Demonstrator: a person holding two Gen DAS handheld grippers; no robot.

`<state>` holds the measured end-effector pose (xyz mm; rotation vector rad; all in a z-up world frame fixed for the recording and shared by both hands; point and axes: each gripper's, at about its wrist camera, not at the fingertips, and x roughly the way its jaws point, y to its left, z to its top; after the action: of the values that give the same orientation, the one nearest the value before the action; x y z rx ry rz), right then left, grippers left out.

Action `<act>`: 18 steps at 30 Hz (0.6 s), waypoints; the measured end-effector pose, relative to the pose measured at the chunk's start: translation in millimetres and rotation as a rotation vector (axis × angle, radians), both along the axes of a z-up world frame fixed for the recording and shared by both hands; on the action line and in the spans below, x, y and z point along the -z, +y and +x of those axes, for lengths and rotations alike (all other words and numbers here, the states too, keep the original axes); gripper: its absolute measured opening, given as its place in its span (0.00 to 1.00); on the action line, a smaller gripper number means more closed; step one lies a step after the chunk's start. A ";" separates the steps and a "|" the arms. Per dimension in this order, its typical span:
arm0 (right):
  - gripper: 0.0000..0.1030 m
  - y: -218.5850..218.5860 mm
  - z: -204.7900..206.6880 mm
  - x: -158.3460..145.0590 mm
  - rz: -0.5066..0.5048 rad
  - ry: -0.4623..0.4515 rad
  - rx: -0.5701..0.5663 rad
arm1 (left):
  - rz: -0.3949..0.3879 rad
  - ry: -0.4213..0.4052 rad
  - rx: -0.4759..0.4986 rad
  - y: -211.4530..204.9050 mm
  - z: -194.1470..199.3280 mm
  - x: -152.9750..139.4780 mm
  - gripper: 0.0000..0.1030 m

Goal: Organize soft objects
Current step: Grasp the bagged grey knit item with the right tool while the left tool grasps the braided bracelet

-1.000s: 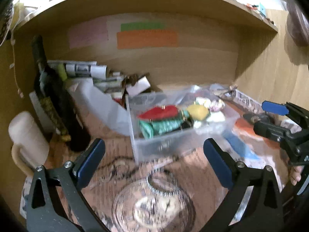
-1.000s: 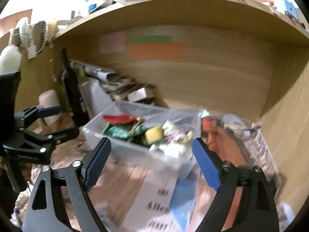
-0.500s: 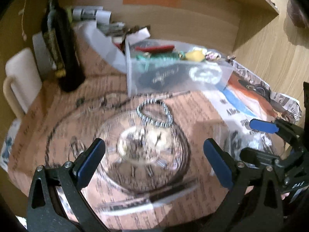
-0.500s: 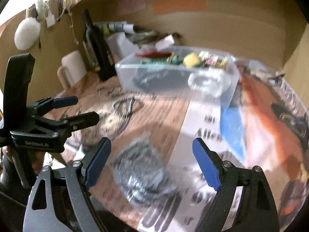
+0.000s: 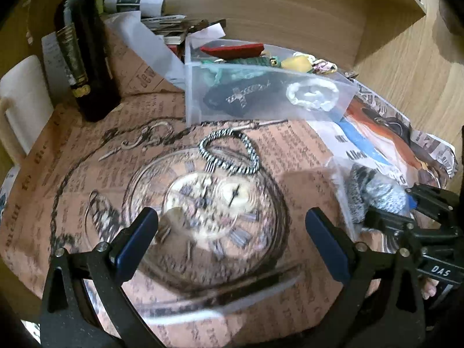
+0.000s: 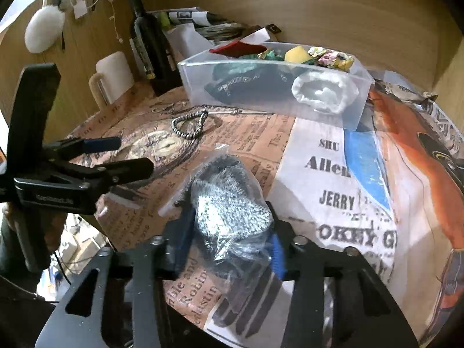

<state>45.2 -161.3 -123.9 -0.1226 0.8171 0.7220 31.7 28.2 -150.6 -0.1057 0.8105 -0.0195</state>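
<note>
The right tongs [image 6: 229, 249] are clenched on a grey knitted bundle in clear wrap [image 6: 229, 203], near the clear bin [image 6: 342, 116] on its front side, while the left tongs [image 5: 232, 240] hang released over the table's clock print. I'd lift it straight, clear the bin's near wall, then release. Newsprint beside the bin reads "JERRY".

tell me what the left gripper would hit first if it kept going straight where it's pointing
Probably the paper-covered table itself: the left gripper is open and angled down at the printed clock picture. Further along that line lies the black-and-white braided loop, then the clear plastic bin. Depth is hard to judge through the fisheye.
</note>
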 end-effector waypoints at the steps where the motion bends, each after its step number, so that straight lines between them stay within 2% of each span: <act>1: 0.33 -2.0 2.6 -3.3 0.008 -0.008 0.007 | -0.004 0.003 0.008 -0.8 5.5 -0.2 1.00; 9: 0.32 -15.4 22.7 -21.2 0.060 -0.058 0.074 | -0.032 0.041 -0.016 0.7 49.2 6.5 1.00; 10: 0.32 -16.9 24.9 -22.4 0.062 -0.062 0.079 | -0.031 0.036 -0.024 1.6 53.4 7.1 0.97; 12: 0.32 -18.3 28.3 -23.7 0.060 -0.068 0.085 | -0.035 0.036 -0.032 2.4 60.2 8.7 0.86; 14: 0.32 -18.8 33.0 -24.9 0.058 -0.072 0.089 | -0.024 0.029 -0.037 1.9 64.2 9.3 0.71; 15: 0.32 -19.1 34.6 -25.0 0.058 -0.075 0.092 | -0.020 0.028 -0.037 1.6 65.9 9.8 0.67; 17: 0.32 -19.9 38.6 -25.7 0.058 -0.080 0.096 | -0.012 0.025 -0.025 0.1 66.8 10.1 0.47; 18: 0.32 -20.1 40.7 -25.9 0.059 -0.080 0.098 | -0.006 0.024 -0.012 -1.1 67.0 9.8 0.43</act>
<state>85.9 -181.5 -98.0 -0.0577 0.7197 0.6438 98.6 27.1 -160.4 -0.1164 0.8335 -0.0097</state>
